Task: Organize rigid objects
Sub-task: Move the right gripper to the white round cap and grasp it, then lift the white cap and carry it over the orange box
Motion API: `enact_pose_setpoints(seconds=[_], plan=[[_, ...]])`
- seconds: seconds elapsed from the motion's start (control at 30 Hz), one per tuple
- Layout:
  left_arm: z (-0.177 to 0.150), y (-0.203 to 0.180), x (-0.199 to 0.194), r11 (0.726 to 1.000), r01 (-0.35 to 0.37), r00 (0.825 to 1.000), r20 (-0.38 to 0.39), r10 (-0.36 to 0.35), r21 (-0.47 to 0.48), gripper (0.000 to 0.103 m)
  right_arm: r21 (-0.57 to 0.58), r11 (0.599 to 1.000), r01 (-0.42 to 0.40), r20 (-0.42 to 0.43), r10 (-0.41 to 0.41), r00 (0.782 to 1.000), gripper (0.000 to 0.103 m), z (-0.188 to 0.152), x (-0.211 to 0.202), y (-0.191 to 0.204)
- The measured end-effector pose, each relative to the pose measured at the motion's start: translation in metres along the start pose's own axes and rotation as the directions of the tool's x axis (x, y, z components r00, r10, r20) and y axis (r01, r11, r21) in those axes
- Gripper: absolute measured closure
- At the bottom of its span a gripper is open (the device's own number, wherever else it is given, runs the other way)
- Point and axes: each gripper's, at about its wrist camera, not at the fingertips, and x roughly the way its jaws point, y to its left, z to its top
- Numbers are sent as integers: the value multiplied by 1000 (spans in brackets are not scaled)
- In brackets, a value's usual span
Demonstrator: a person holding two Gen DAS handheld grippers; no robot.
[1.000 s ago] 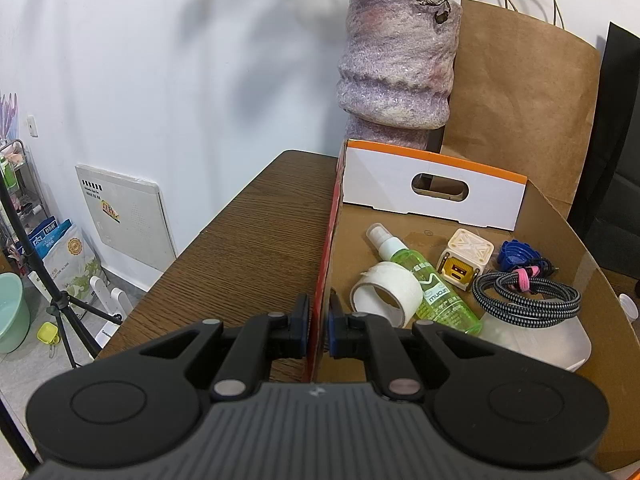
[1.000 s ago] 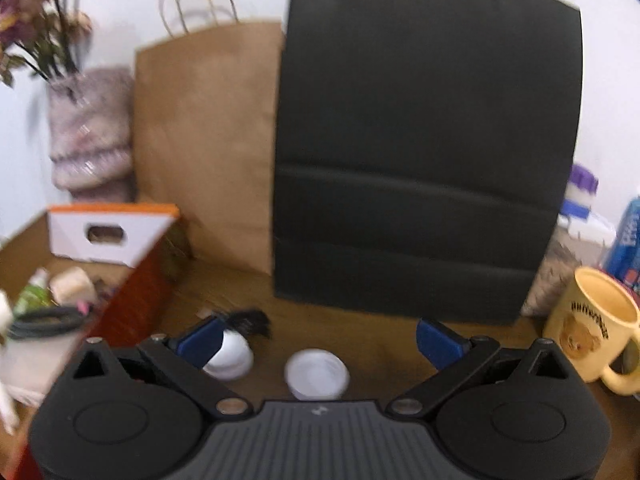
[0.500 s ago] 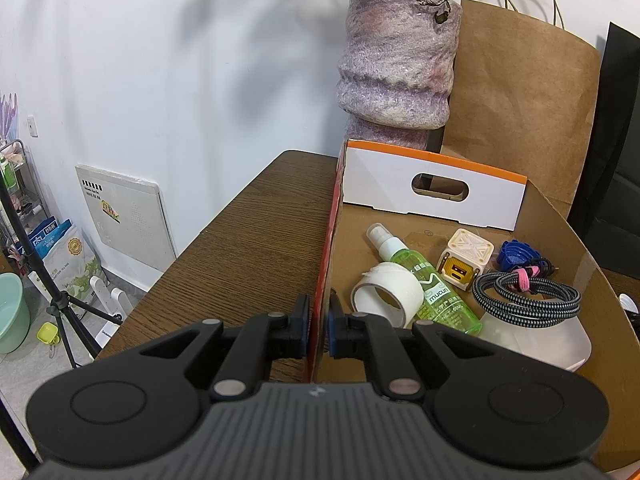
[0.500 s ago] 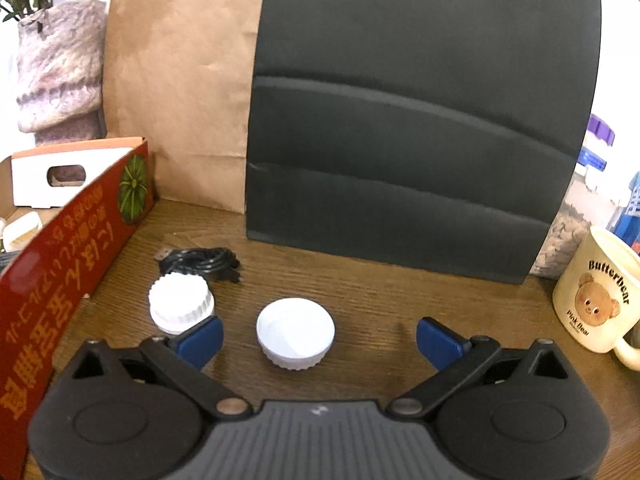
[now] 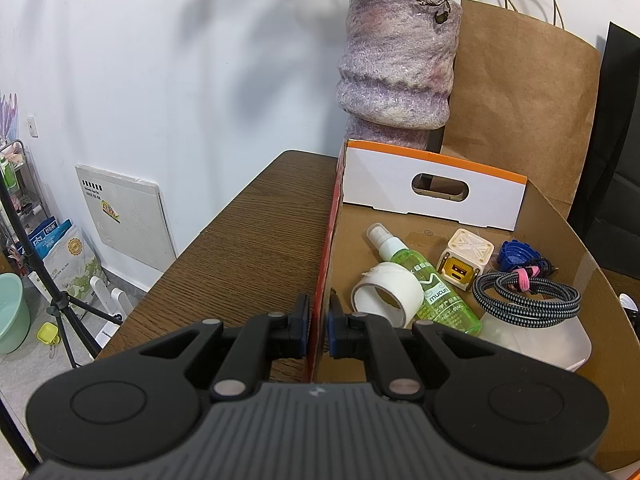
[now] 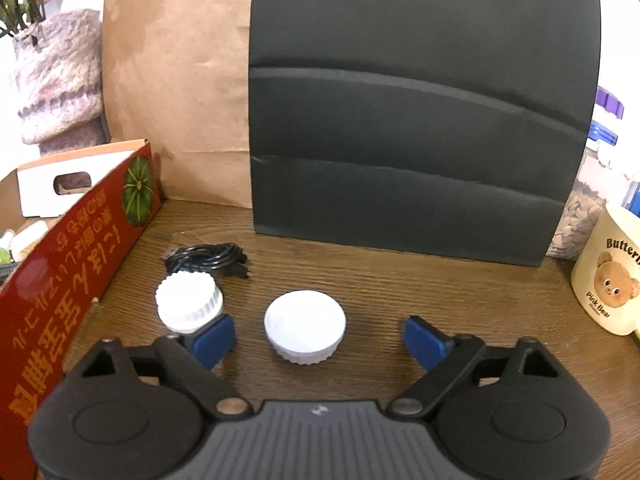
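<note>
A dark wooden table (image 6: pixel 400 280) stands against a white wall, with a brown paper bag (image 6: pixel 180 92) and a black bag (image 6: pixel 420 120) upright at its far edge and a mottled purple vase (image 5: pixel 396 64) in the far corner. On the left of the table sits an open cardboard box (image 5: pixel 592 280), already holding a roll of white tape (image 5: pixel 388 294), a green spray bottle (image 5: pixel 432 284), a small cream cube (image 5: pixel 464 258) and a coiled braided cable (image 5: pixel 524 298).

The left gripper (image 5: pixel 318 320) is clamped on the near left wall of the box, one pad on each side, apparently steadying it.

The right gripper (image 6: pixel 318 336) is low over the table with its jaws closing. A small white dish (image 6: pixel 305 326) stands between them, nearer the left pad, and neither pad touches it yet. A white ridged cap (image 6: pixel 188 300) lies just beside the left pad, on its outer side, and a black cord (image 6: pixel 208 258) lies farther back.

The step in hand looks like picking up the dish for the box. The next move calls for closing evenly on its rim without nudging the cap, then lifting it clear of the red box wall (image 6: pixel 72 280) before setting it inside.
</note>
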Motion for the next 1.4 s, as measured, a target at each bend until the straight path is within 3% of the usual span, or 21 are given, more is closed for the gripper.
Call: enact_pose_setpoints(seconds=[0.1,0.2,0.23,0.57,0.9,1.4], plan=[[0,0,0,1000,0,1000,0,0,-1,93,13,999,-35,6,35,999,30,-1,-3,0],[0,0,0,1000,0,1000,0,0,0,93,5,999,-43,20,43,999,50,-1,-6,3],[0,0,0,1000,0,1000,0,0,-1,93,5,999,-46,24,46,999,63,-2,-7,3],[0,0,0,1000,0,1000,0,0,0,93,5,999,-47,33,47,998,64,-1,-9,4],[0,0,0,1000,0,1000,0,0,0,93,-28,998,-59,100,61,993,64,4,-27,11],[0,0,0,1000,0,1000,0,0,0,93,-126,980,-152,243,179,953,64,29,-76,54]])
